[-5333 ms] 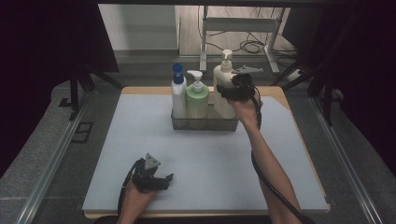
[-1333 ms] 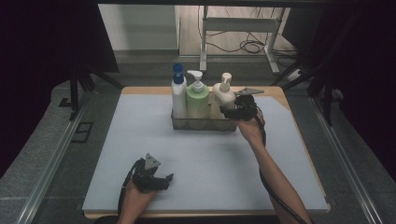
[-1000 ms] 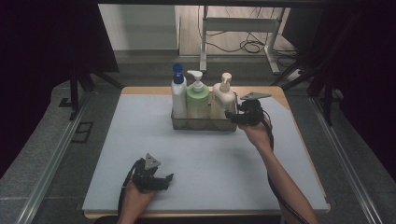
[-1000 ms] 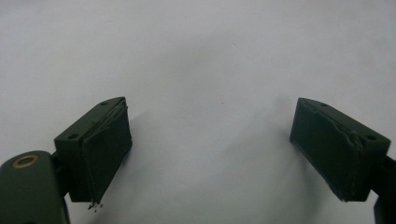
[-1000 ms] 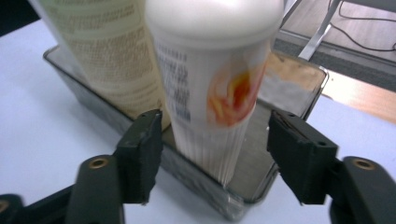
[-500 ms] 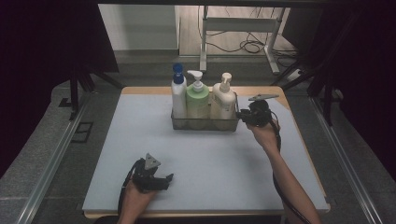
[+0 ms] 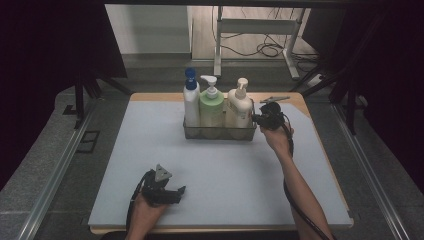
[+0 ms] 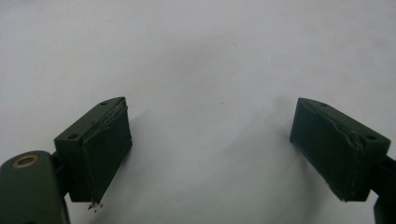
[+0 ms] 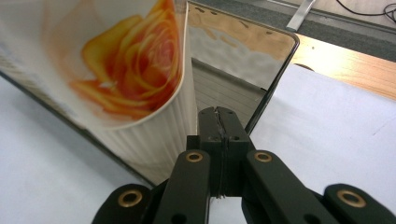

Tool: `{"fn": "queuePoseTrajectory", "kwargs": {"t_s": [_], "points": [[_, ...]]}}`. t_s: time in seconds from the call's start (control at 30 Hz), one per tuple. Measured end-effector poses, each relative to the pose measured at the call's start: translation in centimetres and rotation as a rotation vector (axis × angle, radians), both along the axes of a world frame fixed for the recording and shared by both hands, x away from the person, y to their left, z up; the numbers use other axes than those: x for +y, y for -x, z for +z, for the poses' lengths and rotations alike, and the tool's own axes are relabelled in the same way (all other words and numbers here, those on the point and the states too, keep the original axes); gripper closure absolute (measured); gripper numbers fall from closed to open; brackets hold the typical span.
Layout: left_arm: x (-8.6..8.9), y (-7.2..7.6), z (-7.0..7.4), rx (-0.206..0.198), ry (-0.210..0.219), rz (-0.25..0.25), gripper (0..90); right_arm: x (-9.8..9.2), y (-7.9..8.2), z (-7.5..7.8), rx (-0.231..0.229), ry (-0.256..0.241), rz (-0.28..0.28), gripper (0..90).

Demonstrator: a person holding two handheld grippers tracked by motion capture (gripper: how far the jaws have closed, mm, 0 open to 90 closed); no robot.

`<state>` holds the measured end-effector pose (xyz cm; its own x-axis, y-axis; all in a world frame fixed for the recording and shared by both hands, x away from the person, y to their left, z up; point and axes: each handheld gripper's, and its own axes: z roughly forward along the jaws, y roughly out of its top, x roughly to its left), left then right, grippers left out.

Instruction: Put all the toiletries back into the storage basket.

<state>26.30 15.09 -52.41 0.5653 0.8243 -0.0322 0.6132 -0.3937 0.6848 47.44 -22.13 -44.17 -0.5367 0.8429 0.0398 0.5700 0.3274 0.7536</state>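
A clear rectangular basket (image 7: 220, 133) stands toward the far edge of a worktop (image 7: 100, 170) covered by a pale mat. Three bottles stand upright in the basket in a row: a white bottle with a blue cap (image 7: 191, 102) at its left end, a green pump bottle (image 7: 212, 106) in the middle, and a cream pump bottle (image 7: 240, 106) at its right end (its label shows an orange rose). The right gripper (image 7: 258, 120) sits just beside the basket's right end, clenched with its jaws pressed together on nothing; in the right gripper view its tip (image 9: 219, 125) lies against the basket's wall (image 9: 243, 70), next to the cream bottle (image 9: 135, 70). The left gripper (image 7: 176, 192) rests on the mat well in front of the basket, near the worktop's front edge, released with its jaws wide apart (image 8: 210, 154) over bare mat.
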Motion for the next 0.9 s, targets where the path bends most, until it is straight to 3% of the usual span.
{"fn": "queuePoseTrajectory", "kwargs": {"t_s": [0.9], "points": [[0.0,0.0,0.0,0.000,0.004,0.002,12.1,1.0,-1.4,-1.7,0.051,-0.016,0.019,90.0]]}}
